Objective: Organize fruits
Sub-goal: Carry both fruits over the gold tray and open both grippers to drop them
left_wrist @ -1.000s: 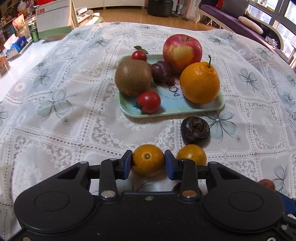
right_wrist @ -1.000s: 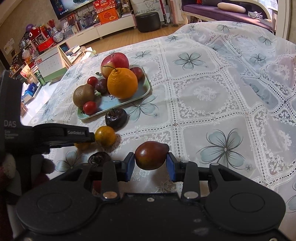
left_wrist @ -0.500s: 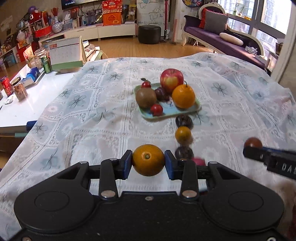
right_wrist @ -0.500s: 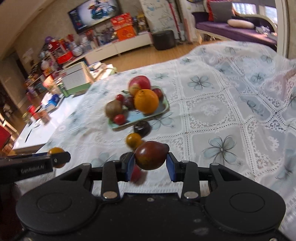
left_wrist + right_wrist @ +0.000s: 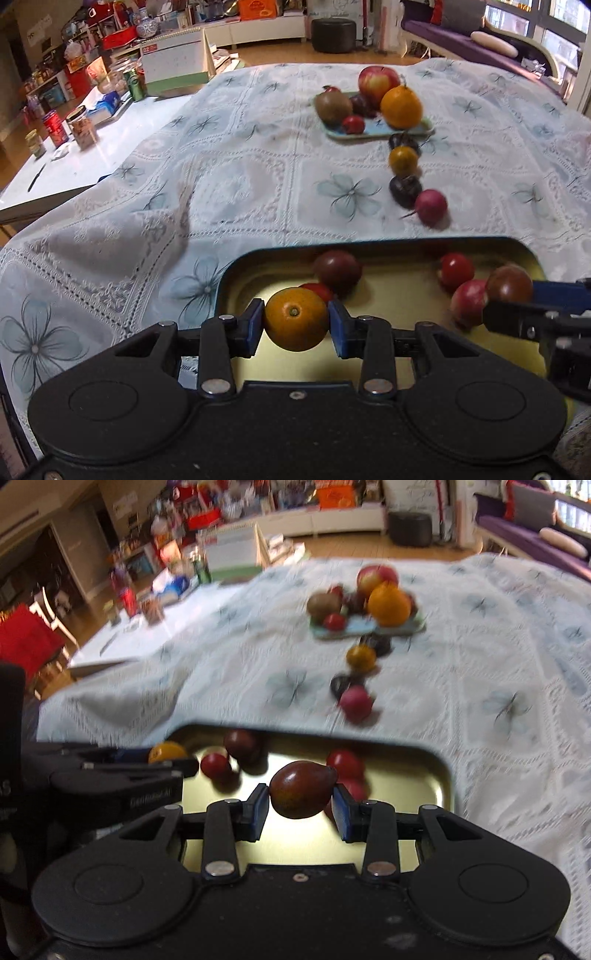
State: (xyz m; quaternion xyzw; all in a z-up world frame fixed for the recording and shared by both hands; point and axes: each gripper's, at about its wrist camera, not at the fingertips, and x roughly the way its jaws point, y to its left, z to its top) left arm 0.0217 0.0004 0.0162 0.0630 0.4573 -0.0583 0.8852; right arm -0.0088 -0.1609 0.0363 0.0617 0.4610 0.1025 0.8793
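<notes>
Two claws [image 5: 296,324] [image 5: 300,800] over tin's rim [image 5: 369,243], fruit gripped

— What's behind the bench?
— A wood floor [image 5: 284,55], a black ottoman [image 5: 333,35] and low white shelves [image 5: 255,31] crowded with clutter.
— And right?
— A purple sofa [image 5: 461,42] below bright windows [image 5: 532,16] — daylight there.

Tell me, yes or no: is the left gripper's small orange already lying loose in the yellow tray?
No. The small orange is clamped between the left gripper fingers, held above the yellow tray floor.
</notes>
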